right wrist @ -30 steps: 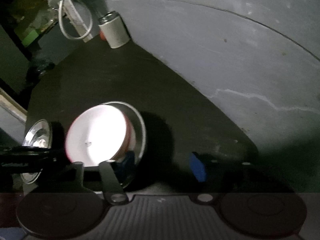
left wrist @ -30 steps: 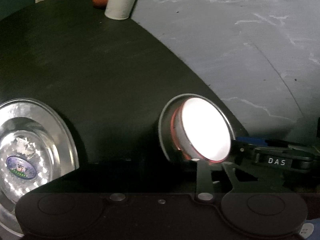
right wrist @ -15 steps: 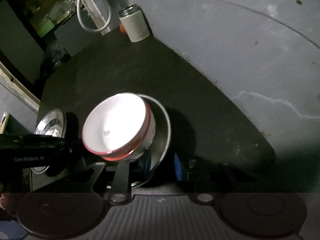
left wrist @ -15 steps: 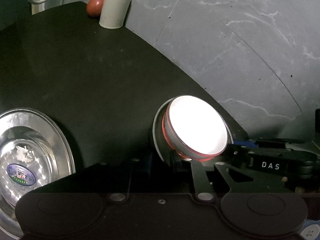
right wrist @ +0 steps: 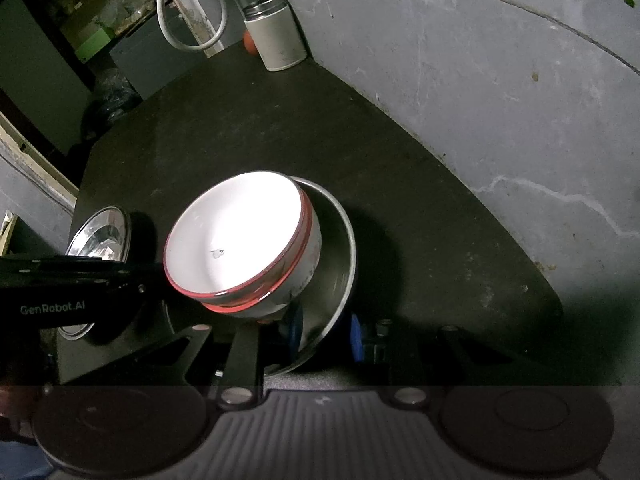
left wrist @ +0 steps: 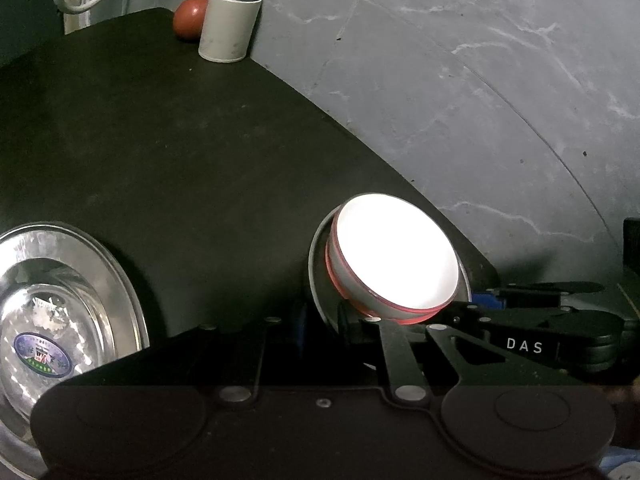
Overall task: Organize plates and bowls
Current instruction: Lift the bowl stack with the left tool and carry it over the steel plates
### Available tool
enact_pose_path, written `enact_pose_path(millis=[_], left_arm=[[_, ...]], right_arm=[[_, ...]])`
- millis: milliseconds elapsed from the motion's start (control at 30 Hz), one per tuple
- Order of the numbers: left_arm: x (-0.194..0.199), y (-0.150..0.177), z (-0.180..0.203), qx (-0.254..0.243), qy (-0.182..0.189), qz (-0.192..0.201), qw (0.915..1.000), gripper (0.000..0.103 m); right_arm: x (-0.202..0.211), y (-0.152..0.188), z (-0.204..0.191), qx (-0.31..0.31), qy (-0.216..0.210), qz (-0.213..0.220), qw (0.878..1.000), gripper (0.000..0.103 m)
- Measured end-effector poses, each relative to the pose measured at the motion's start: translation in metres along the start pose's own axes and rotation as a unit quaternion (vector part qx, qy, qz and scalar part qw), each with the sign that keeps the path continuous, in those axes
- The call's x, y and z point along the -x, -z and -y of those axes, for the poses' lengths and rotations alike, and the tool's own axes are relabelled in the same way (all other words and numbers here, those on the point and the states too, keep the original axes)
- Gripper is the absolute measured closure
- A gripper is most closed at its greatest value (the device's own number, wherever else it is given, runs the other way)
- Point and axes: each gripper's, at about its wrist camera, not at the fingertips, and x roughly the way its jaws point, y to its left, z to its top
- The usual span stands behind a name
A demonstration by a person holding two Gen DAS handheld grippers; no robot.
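While tilted, bowl (right wrist: 240,236) mouth seemingly faces left

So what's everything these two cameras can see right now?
Bowl: one, white with red rim bands, tilted inside the metal plate, lit brightly.
Metal plate: one, silver, under the bowl on the dark table.
Second metal plate: one, shiny silver with a sticker, to the left on the table.
Table: one, black.
Flask: one, white with a metal neck, lidless, far table edge.
Ball: one, red, behind the flask; could be fruit.
Cable: one, white, looped beyond the table.
Floor: grey.
Left gripper: black, near the bowl.
Right gripper: black, blue pads either side of the plate rim.
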Motion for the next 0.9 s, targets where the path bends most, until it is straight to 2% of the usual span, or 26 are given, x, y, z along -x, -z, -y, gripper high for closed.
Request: enact_pose_path(millis=[367, 900], left_arm=[[0.004, -0.001, 0.005, -0.002, -0.009, 0.007, 0.9999, 0.088], [0.047, 0.003, -0.009, 0.031, -0.034, 0.054, 0.9975, 0.090]], right_arm=[[0.003, -0.003, -0.004, 0.009, 0.001, 0.002, 1.000, 0.076], [0.002, -0.018, -0.040, 0.065, -0.028, 0.018, 0.997, 0.076]])
